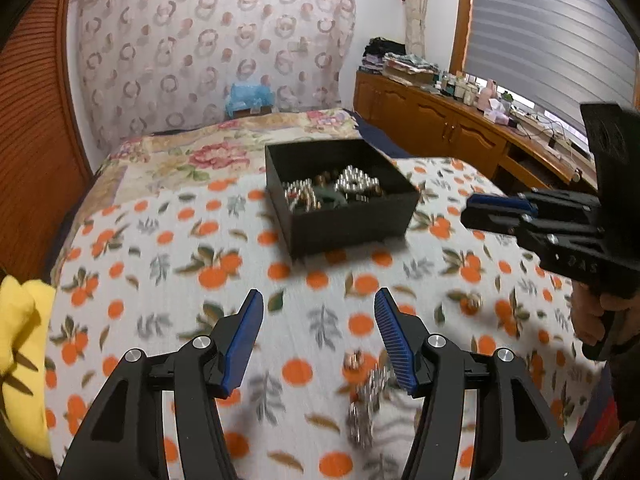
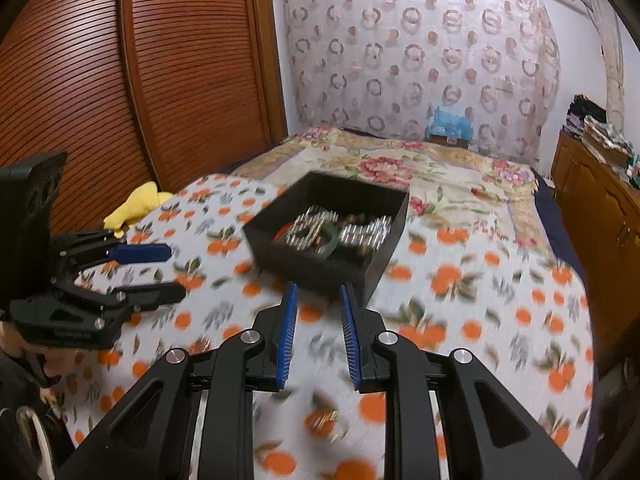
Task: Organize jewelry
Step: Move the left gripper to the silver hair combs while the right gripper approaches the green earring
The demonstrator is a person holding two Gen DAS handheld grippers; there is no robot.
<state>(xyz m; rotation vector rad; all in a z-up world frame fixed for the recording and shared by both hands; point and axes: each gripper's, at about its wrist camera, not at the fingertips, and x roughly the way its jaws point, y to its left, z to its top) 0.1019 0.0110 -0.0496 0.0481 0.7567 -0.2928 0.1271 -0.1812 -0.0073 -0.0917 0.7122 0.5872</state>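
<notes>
While the left tool (image 1: 318, 334) hangs spread wide and empty over the bed (image 1: 280, 312), a silver beaded bracelet (image 1: 366, 404) lies just beneath its right finger; the right tool (image 2: 318, 334), parted and empty, hovers near the black box (image 1: 340, 196) of jewelry. Pickup looks next: drop lower, pinch the beads.

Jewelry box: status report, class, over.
Left gripper open, empty; right gripper open, empty. Black box holds jewelry. Silver bracelet loose on blanket. Nothing blocking.
</notes>
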